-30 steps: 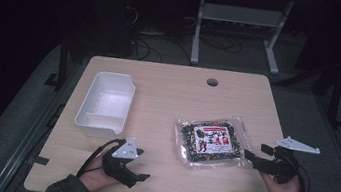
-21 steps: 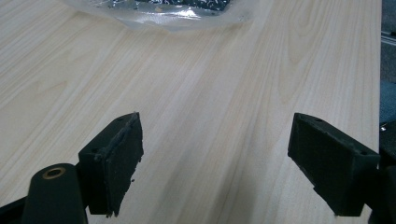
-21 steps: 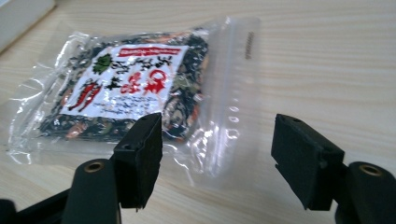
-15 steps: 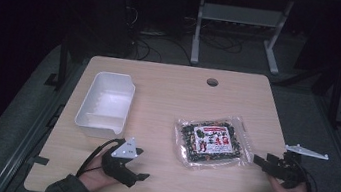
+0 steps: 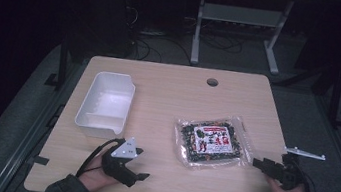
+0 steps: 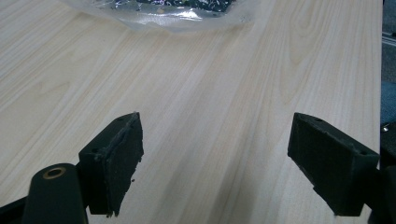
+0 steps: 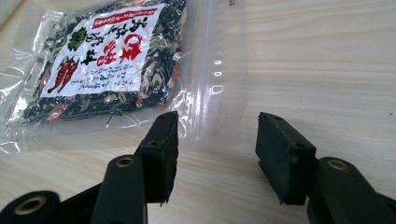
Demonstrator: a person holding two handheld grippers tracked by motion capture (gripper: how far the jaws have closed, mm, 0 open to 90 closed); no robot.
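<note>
A clear plastic bag of dark dried vegetables with a white and red label [image 5: 212,142] [image 7: 105,65] lies flat on the wooden table, right of centre. My right gripper [image 5: 256,163] [image 7: 217,158] rests low just off the bag's right edge, open, its jaws a short way from the clear sealed flap with nothing between them. My left gripper [image 5: 143,177] [image 6: 217,161] lies at the table's front left, open wide over bare wood. The bag's edge [image 6: 163,11] shows at the top of the left gripper view.
A white rectangular plastic bin [image 5: 106,103] stands empty at the table's left. A round cable hole [image 5: 212,82] sits near the far edge. The table's right edge [image 6: 379,56] runs close beside the left gripper's far jaw. Metal frame legs stand on the floor beyond.
My right gripper has drawn back from the bag toward the right front corner and then settled near the bag's right edge. The left gripper and the bag have stayed put.
</note>
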